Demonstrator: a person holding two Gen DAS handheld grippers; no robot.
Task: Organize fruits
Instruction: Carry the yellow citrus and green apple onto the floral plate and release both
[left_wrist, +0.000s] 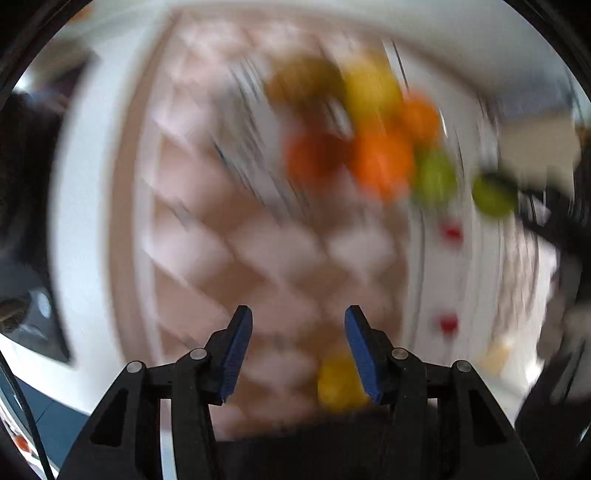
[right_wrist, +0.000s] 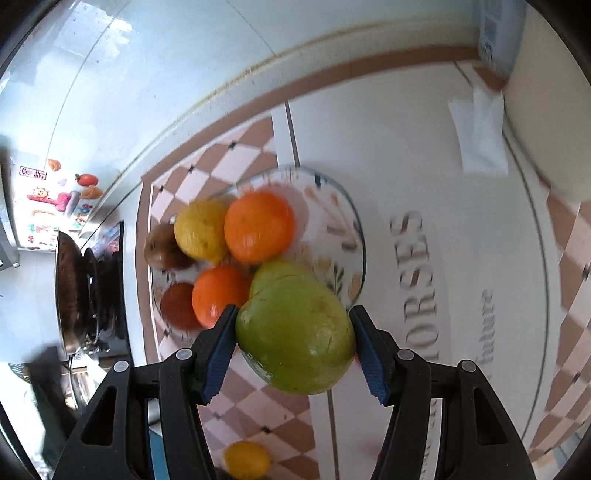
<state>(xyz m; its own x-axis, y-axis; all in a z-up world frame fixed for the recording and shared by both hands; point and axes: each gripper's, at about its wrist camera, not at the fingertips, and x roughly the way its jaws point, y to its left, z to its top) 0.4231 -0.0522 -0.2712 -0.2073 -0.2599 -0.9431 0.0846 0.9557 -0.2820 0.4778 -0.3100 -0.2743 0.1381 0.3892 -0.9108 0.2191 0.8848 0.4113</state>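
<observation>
My right tongs (right_wrist: 293, 341) are pinching a green apple (right_wrist: 295, 334), blue pads pressed to its two sides, and it hangs just this side of the glass plate (right_wrist: 356, 236). That is the relation that counts: the plate lies straight ahead of the apple, along the line of the fingers, so I judge the coming move to be a short push forward and then a letting go.

On the plate I see two oranges (right_wrist: 259, 226), a yellow lemon (right_wrist: 201, 229), a brown kiwi (right_wrist: 162, 245), a dark red fruit (right_wrist: 179, 306) and a second green apple (right_wrist: 279, 273) right behind the one I hold. The open part of the plate is to the right, toward the printed lettering on the tablecloth (right_wrist: 461, 206).

My left tongs (left_wrist: 298, 345) are spread and hold nothing; that view is badly blurred, but the fruit pile sits well ahead and to the right. A small yellow fruit (left_wrist: 340, 382) lies on the table just under and between the left fingers, so the left is nearer to it.
</observation>
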